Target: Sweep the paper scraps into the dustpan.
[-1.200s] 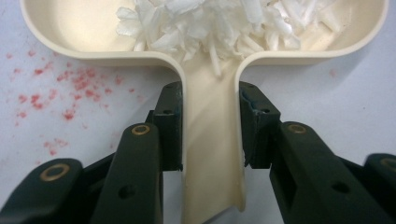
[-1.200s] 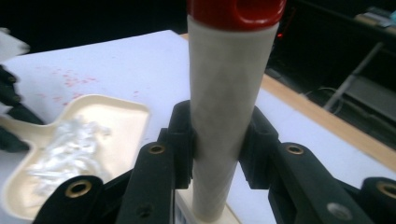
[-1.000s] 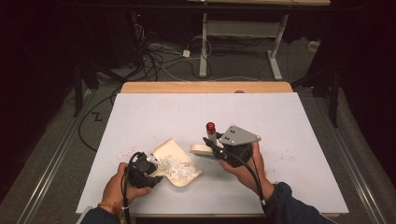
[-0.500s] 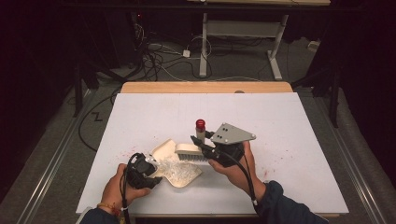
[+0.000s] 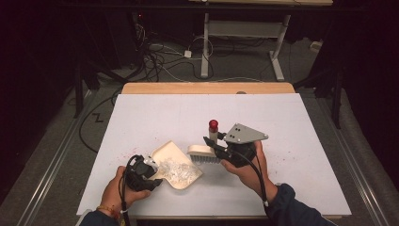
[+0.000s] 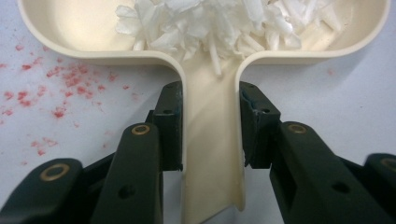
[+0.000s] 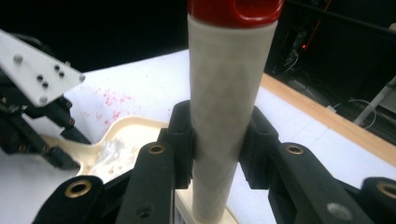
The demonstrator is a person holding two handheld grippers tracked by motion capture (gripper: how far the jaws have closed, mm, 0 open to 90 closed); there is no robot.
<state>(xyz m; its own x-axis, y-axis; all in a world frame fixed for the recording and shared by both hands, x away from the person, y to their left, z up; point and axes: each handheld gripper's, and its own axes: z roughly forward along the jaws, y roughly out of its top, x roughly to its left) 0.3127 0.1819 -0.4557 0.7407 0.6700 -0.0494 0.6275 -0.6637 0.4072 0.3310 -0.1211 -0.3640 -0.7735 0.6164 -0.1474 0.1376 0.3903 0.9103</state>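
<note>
High view | brush (image 5: pixel 204 153) beside dustpan (image 5: pixel 175 165) mouth | table (image 5: pixel 301 117) edges distant

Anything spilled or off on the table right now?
Yes: red specks are scattered on the white table left of the dustpan, outside it. The white shreds all sit inside the pan. Nothing looks damaged.

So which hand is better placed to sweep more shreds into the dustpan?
Right. The right gripper already clamps the brush by its handle, bristles beside the dustpan. The left gripper is busy steadying the dustpan's handle.
</note>
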